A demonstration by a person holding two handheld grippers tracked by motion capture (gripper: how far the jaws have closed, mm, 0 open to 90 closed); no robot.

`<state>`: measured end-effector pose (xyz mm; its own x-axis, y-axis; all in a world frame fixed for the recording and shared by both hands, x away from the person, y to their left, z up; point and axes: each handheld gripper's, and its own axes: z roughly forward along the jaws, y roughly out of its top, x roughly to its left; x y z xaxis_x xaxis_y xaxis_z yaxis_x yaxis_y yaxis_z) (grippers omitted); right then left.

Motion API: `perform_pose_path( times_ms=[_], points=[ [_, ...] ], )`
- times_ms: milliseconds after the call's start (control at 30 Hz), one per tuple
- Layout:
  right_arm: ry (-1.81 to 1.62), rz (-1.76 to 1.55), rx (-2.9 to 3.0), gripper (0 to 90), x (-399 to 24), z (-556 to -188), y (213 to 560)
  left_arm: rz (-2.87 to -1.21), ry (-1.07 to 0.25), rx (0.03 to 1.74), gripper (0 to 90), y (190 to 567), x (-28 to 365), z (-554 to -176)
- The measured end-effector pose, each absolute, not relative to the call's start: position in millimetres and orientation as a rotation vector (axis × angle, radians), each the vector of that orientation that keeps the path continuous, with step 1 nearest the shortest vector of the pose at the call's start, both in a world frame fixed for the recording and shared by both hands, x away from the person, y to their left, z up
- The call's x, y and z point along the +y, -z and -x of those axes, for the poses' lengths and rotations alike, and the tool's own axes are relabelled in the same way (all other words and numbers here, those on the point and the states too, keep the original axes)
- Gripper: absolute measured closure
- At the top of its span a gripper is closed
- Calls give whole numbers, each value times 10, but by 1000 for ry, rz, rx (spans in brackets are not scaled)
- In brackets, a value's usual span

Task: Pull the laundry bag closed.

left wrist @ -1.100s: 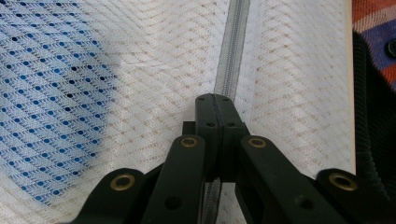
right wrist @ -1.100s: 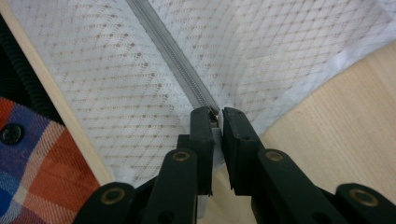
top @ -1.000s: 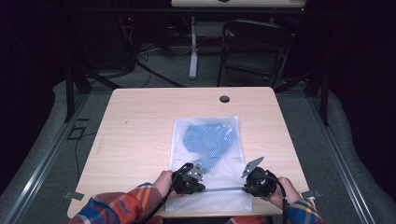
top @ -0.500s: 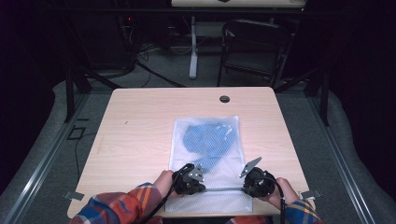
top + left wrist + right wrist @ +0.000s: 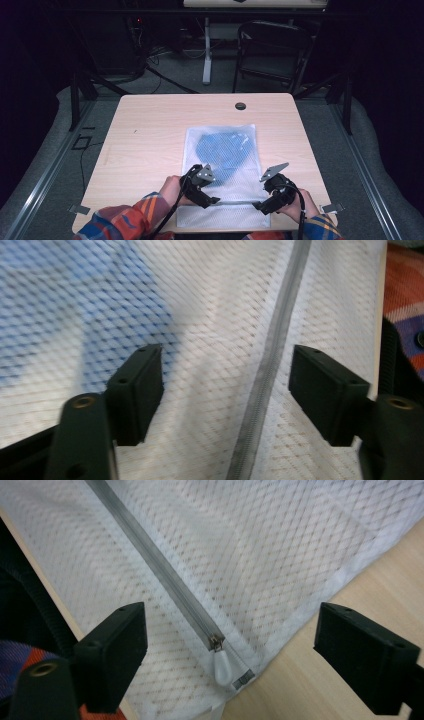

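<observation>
The left hand-held gripper [image 5: 225, 390] stood wide open, its jaws having just opened. The grey zipper [image 5: 270, 365] of the white mesh bag [image 5: 222, 175] ran between the jaws, with no pad pressing on it. The right hand-held gripper [image 5: 230, 655] was likewise wide open, its jaws also having just opened. The zipper pull [image 5: 222, 667] lay between them at the bag's corner, untouched.

The mesh bag lay flat on the desk [image 5: 150, 140], in the lower centre of the high view. A blue garment [image 5: 222, 152] showed through the mesh in the bag's upper half.

Compared with one second earlier, both hand-held grippers had released the zipper line they had been closed on. The left one had lifted slightly off the bag. The bag itself had not shifted.

Both hands [image 5: 172, 190] entered from the bottom edge of the high view in plaid sleeves [image 5: 125, 222]. The hand-held grippers pointed inward toward each other along the zipper, the left at lower centre, the right at lower right.
</observation>
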<state>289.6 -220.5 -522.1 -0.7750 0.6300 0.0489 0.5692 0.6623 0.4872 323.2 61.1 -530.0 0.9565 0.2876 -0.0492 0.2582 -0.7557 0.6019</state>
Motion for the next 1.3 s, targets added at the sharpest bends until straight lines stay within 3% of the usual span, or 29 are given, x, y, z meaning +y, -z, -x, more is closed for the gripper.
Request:
perform_pose_path(
  times_ms=[167,500,900,1300],
  points=[
    [-761,-1008,2703,6,-2202,-2886,5168,-2435,-78,435,201,5198,752,-3248],
    [-845,-1057,2524,0,-2409,-2878,5023,-2442,-174,563,7,5067,1069,-3276],
    [-797,-1248,2333,0,-2790,-2950,5057,-2370,-246,768,0,5081,1615,-3411],
    [-735,-1367,2246,0,-2962,-3048,5185,-2382,-263,916,0,5229,1837,-3650]
  ],
)
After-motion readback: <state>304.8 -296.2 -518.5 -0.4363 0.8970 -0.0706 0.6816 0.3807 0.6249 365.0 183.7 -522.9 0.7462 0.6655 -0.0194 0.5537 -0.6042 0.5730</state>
